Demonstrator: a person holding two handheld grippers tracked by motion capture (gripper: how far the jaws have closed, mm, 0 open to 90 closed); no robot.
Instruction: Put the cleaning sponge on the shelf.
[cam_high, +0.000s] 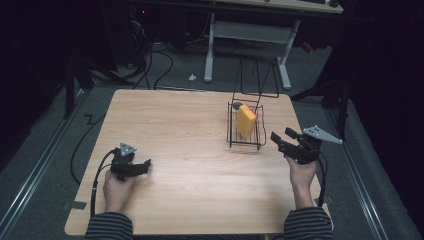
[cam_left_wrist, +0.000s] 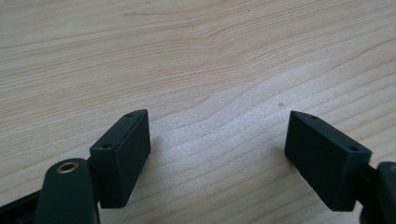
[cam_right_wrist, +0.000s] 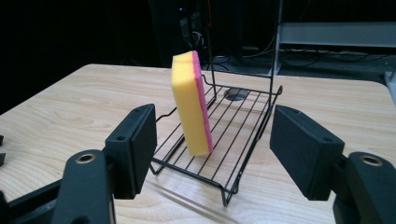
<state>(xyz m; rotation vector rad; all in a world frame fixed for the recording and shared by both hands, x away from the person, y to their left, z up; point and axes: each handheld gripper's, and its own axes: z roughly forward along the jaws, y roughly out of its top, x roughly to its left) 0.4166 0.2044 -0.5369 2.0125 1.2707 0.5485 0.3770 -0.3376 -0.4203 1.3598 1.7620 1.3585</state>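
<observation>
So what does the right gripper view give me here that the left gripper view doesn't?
Right gripper view: a yellow sponge with a pink backing standing on edge in a black wire rack, ahead of the right gripper, whose open jaws frame it without touching it; dark floor and cables lie beyond the table's far edge.

Left gripper view: the left gripper with jaws wide apart, nothing between them, low over bare wood grain.

Both: the same light wooden table and a pair of black, open jaws.
</observation>
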